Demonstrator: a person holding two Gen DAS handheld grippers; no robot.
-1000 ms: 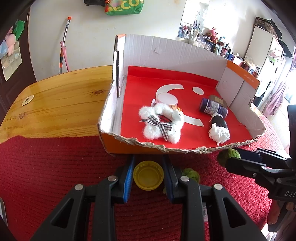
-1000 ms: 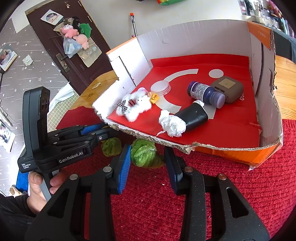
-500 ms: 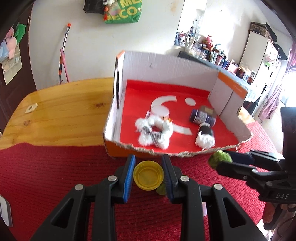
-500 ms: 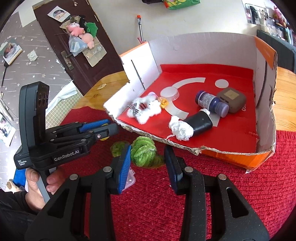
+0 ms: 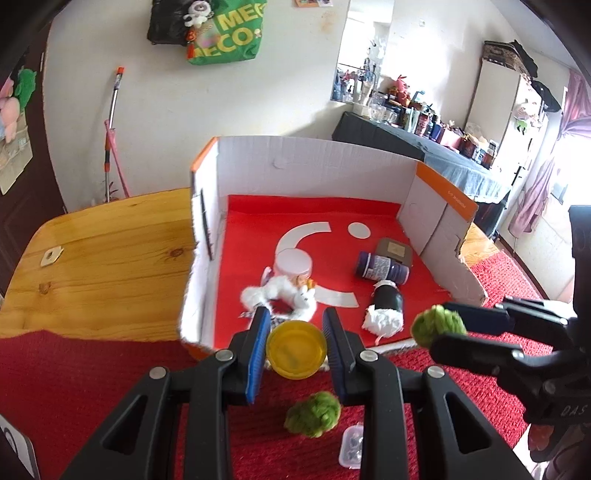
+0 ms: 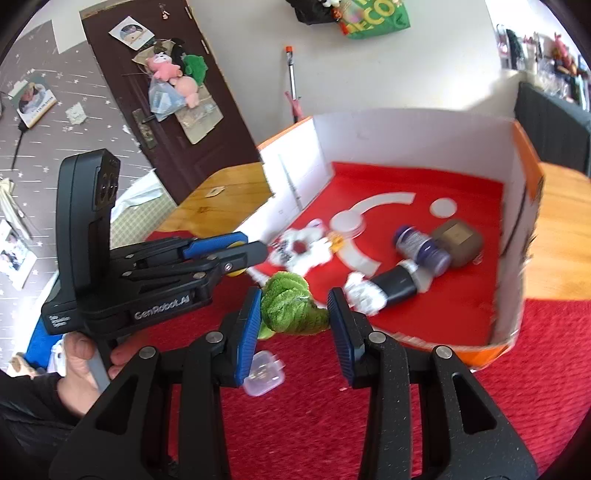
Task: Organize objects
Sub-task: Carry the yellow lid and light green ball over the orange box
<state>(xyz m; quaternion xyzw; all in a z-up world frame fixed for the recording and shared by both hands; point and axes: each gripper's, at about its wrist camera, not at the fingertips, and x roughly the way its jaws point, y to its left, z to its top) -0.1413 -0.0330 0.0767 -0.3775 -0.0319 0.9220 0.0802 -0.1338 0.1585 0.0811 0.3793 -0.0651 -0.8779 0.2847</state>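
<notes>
Two claws loaded | left claw [image 5: 296, 343]: yellow lid [image 5: 296, 349] face-on | right claw [image 6: 295, 314]: green plush [image 6: 291, 308]

"GenRobot.AI" stands on the left claw's body [image 6: 162, 310]; the green bag [image 5: 231, 33] reads "MEG… ECO".

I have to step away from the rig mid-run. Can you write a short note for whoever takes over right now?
Left tool: shut on the yellow lid, held above the near edge of the cardboard box.
Right tool: shut on a green fuzzy ball, also in the air near the box front.
Already in the box: white plush toy, round white container, purple jar, brown case, black bottle.
Left: drop both held items in the box, then collect the second green ball and the small clear container from the red cloth.
</notes>
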